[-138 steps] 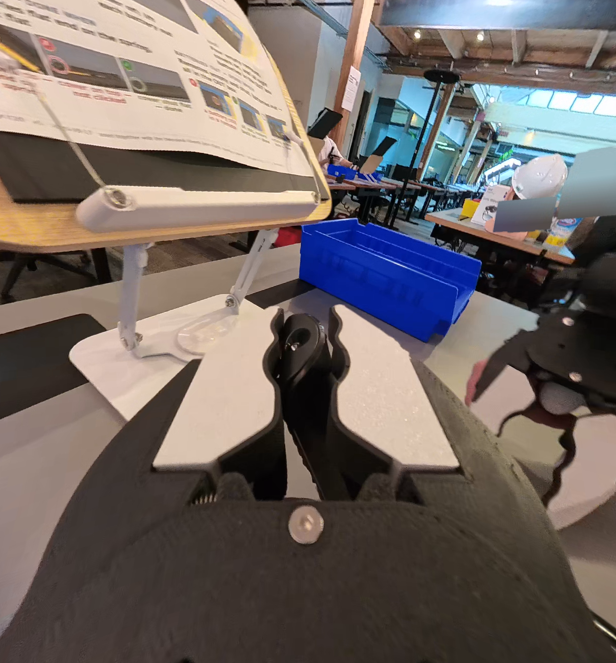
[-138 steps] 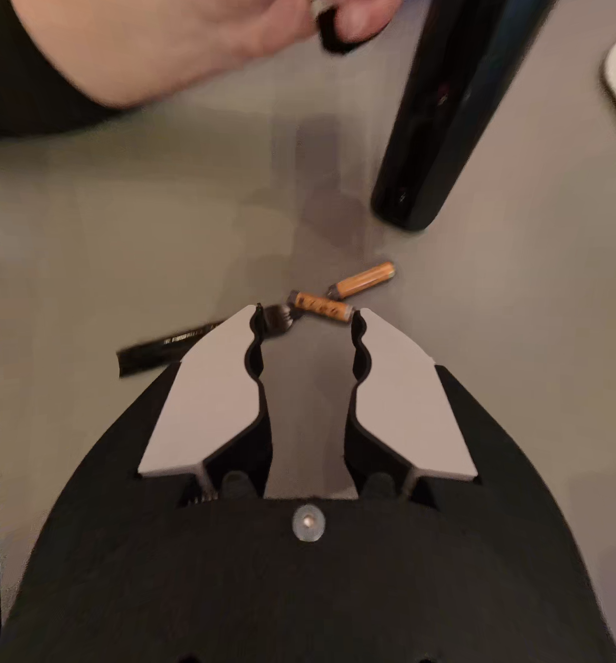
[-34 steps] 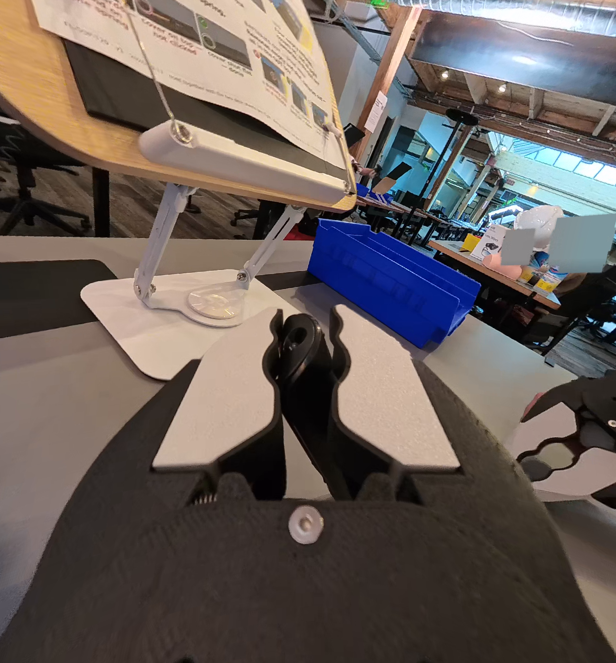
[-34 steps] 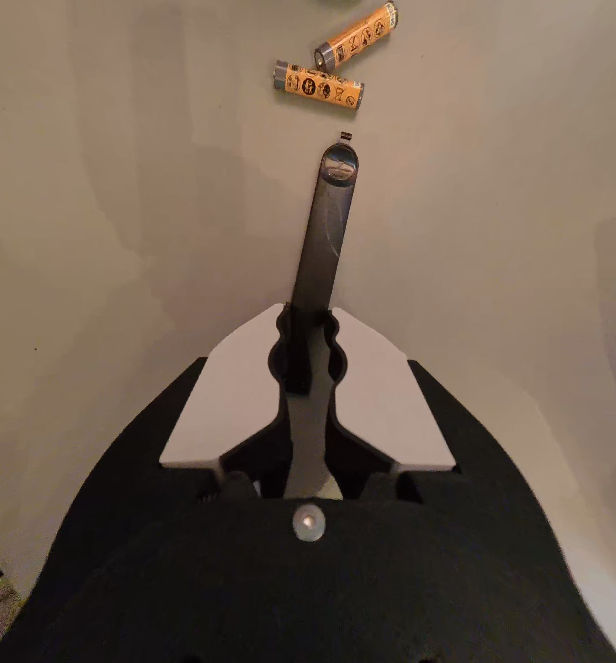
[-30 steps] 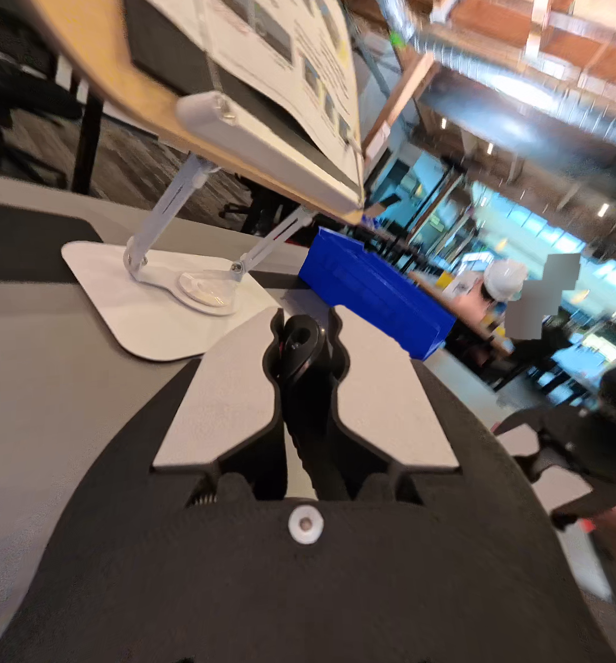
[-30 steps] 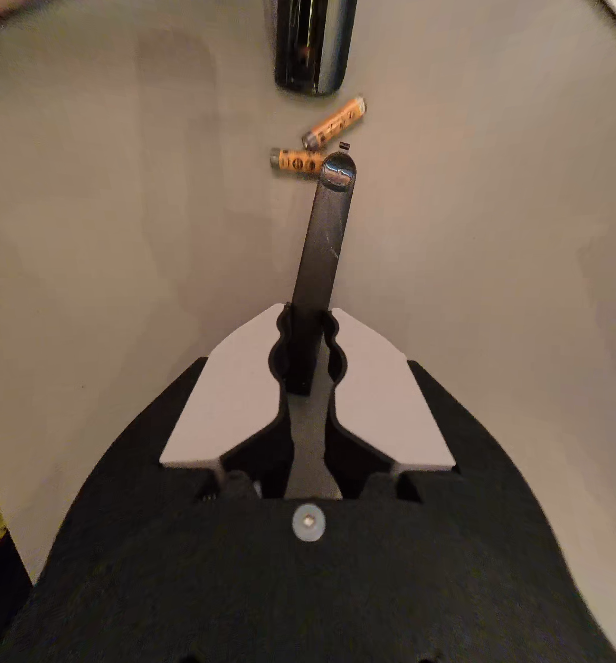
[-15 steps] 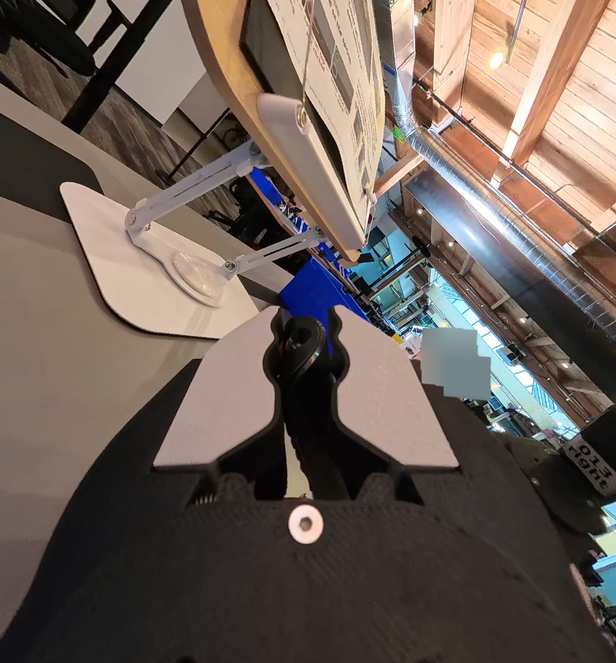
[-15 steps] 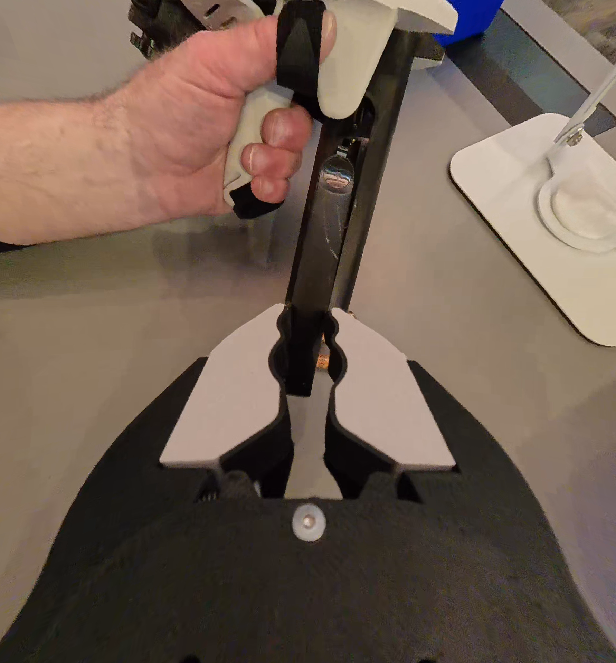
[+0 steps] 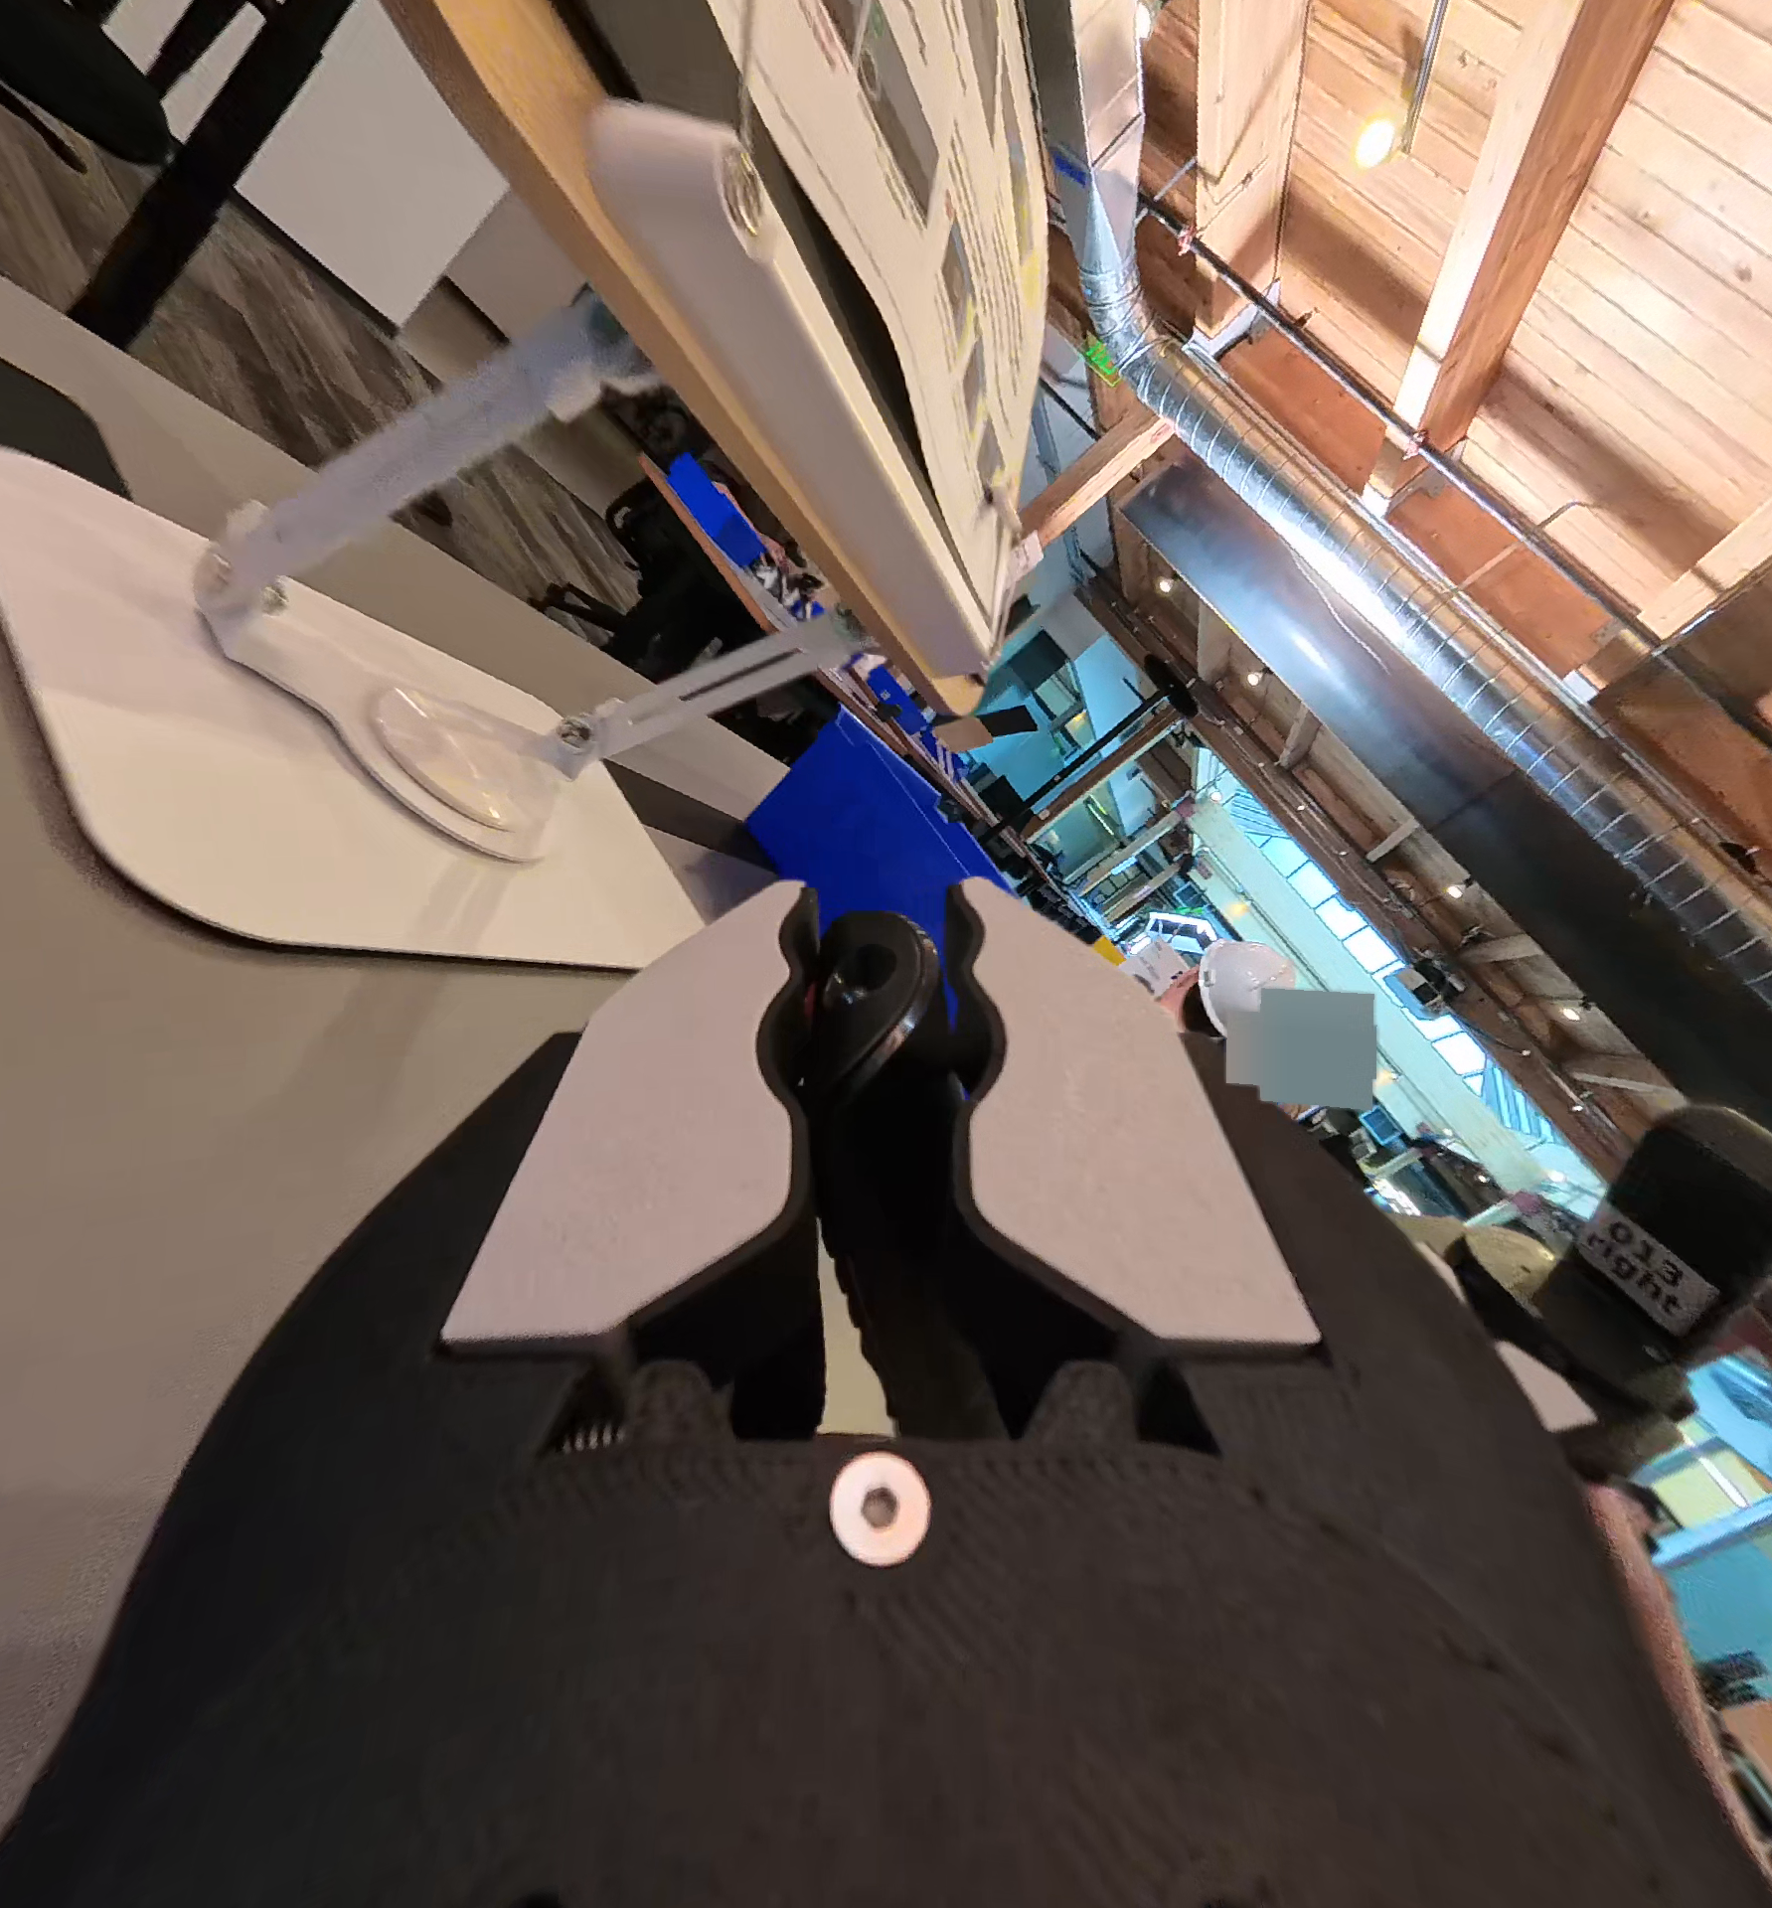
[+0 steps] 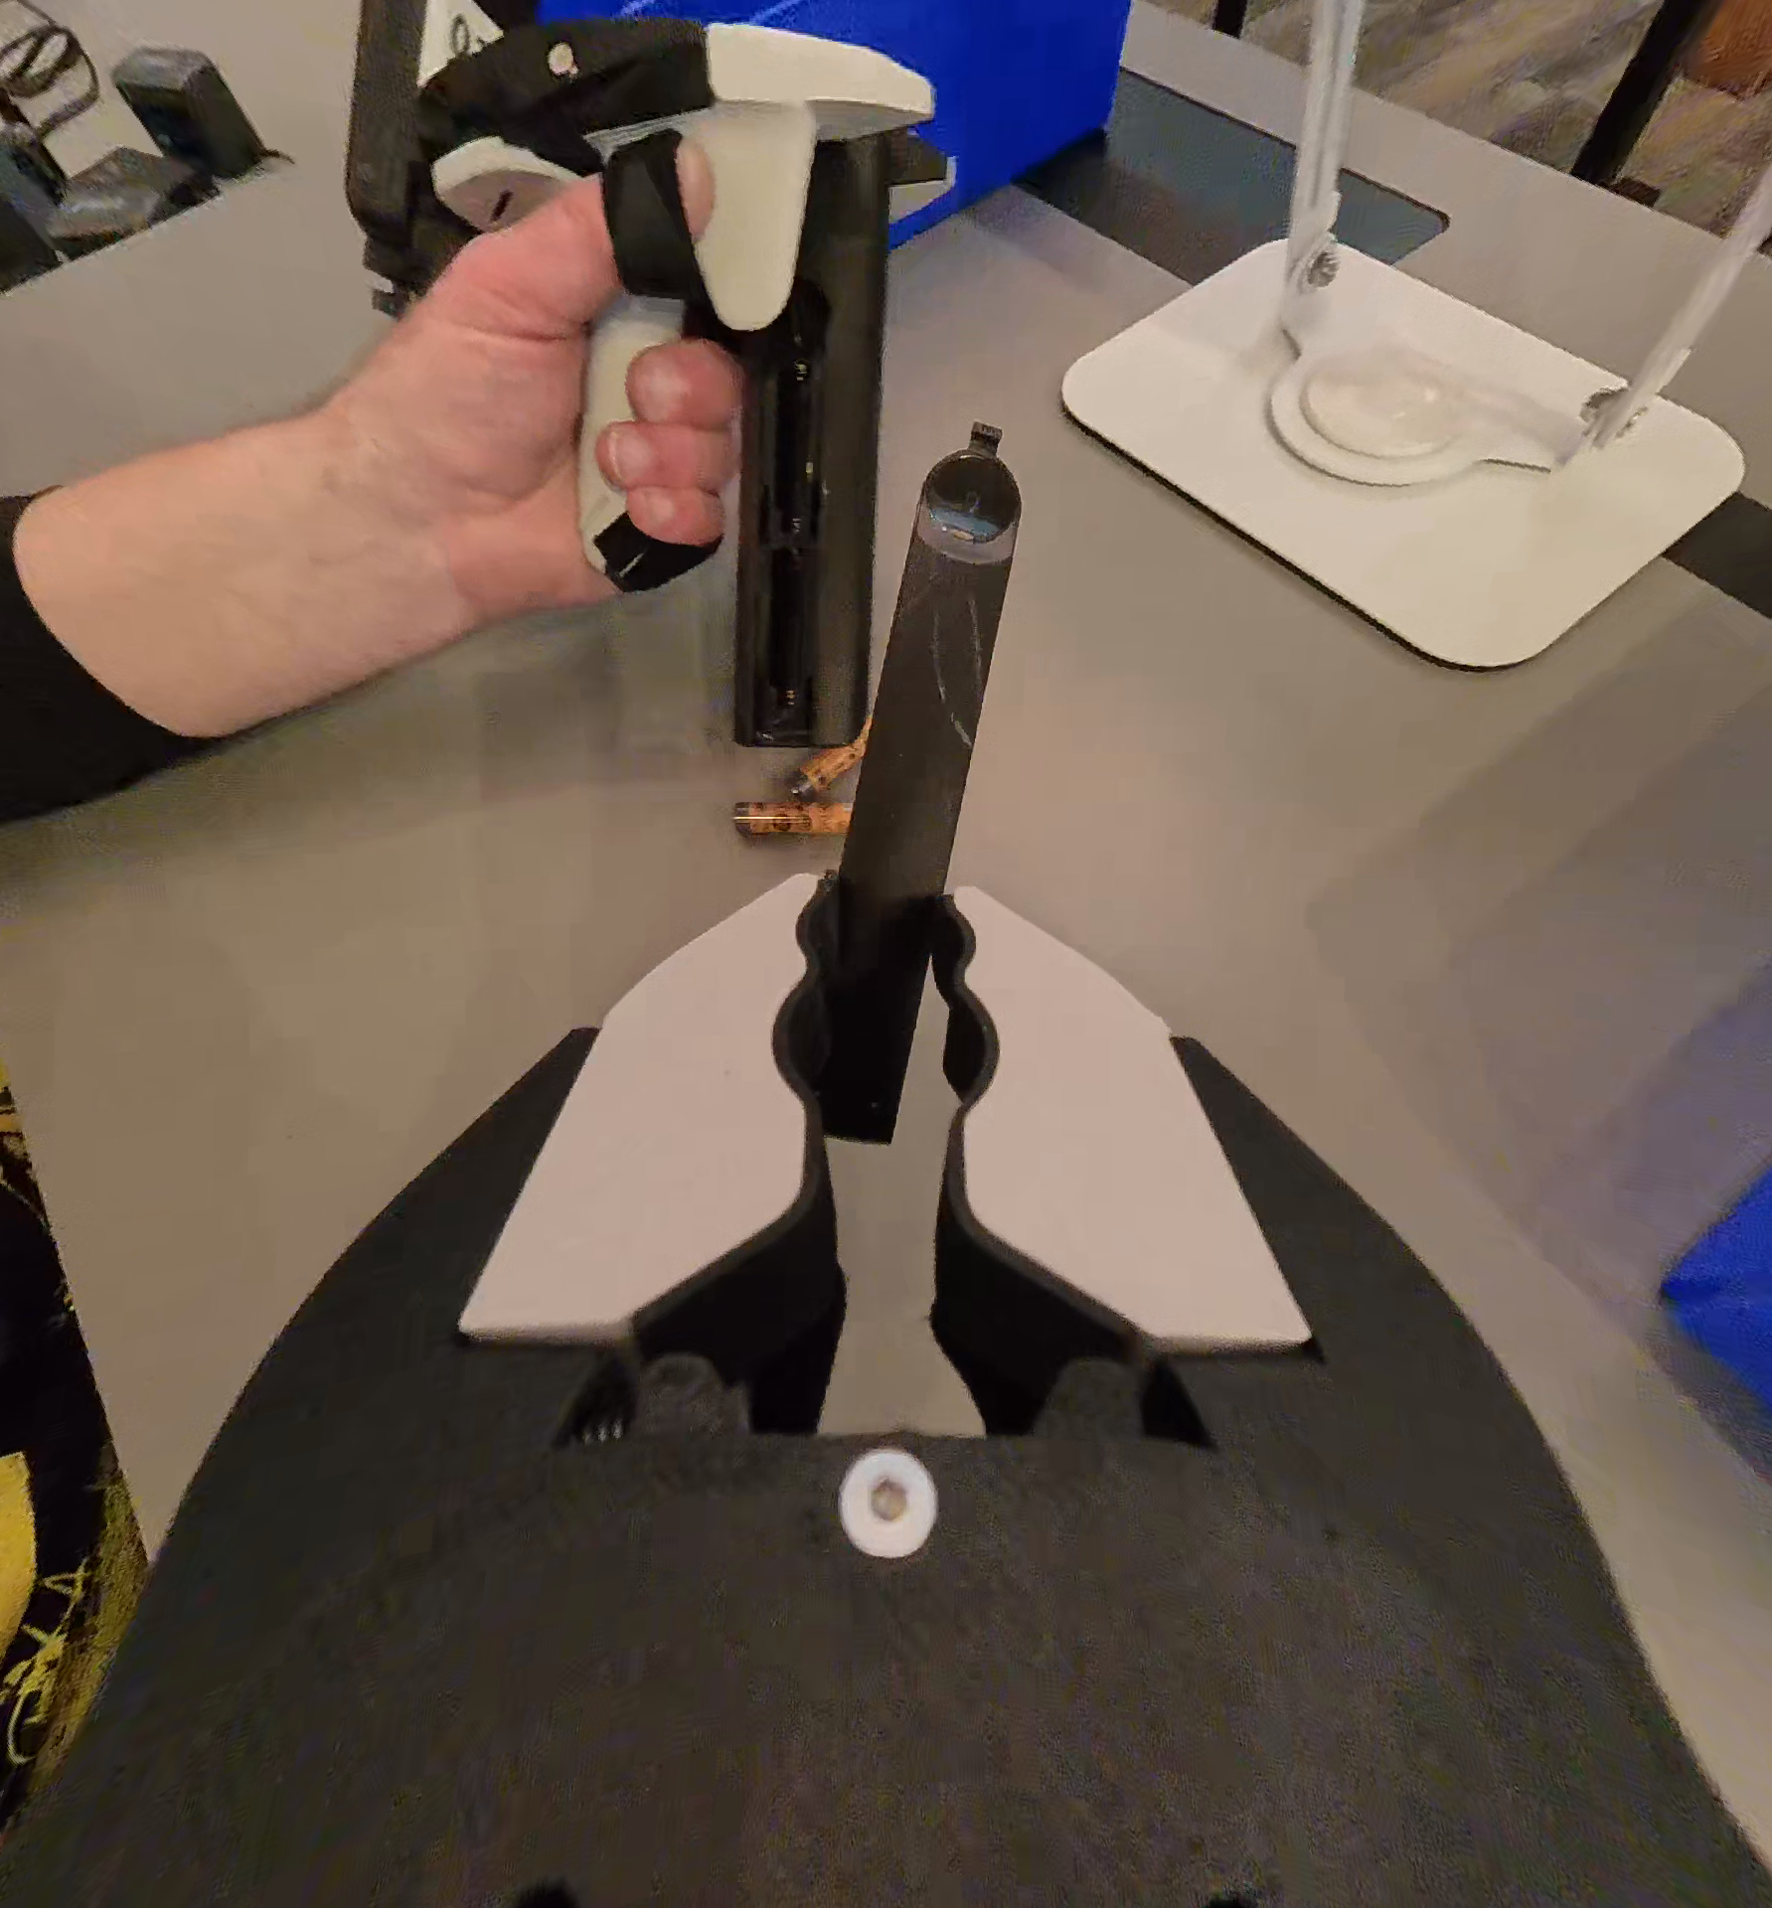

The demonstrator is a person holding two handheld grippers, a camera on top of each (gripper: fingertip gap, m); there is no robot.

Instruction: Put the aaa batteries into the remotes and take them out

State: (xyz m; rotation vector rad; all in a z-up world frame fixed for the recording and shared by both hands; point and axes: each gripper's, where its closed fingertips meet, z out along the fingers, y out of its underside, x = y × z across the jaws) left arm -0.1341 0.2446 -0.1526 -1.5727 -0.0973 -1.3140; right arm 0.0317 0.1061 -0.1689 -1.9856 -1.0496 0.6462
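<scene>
My left gripper (image 9: 881, 914) is shut on a black remote (image 9: 876, 991), seen end-on between the jaws. In the right wrist view a hand (image 10: 468, 434) holds that left gripper (image 10: 819, 176), with the remote (image 10: 809, 516) hanging down to the grey table (image 10: 1222, 826) and its battery compartment open towards me. My right gripper (image 10: 881, 903) is shut on the long black battery cover (image 10: 938, 702), which points up beside the remote, to its right. Two orange AAA batteries (image 10: 794, 821) lie on the table below the remote's lower end, partly hidden by the cover.
A white stand base (image 10: 1429, 465) sits at the back right and carries a wooden document board (image 9: 809, 310). A blue bin (image 10: 964, 103) stands behind the left gripper. Another blue object (image 10: 1769, 1291) is at the right edge. Dark boxes (image 10: 86, 155) lie at the back left. The left gripper's tips are roughly 20 centimeters from the right gripper's.
My right gripper has lifted the cover off the table and tipped up to face the remote; the cover now sits to the remote's right. My left gripper has rolled, turning the remote's open compartment towards me.
</scene>
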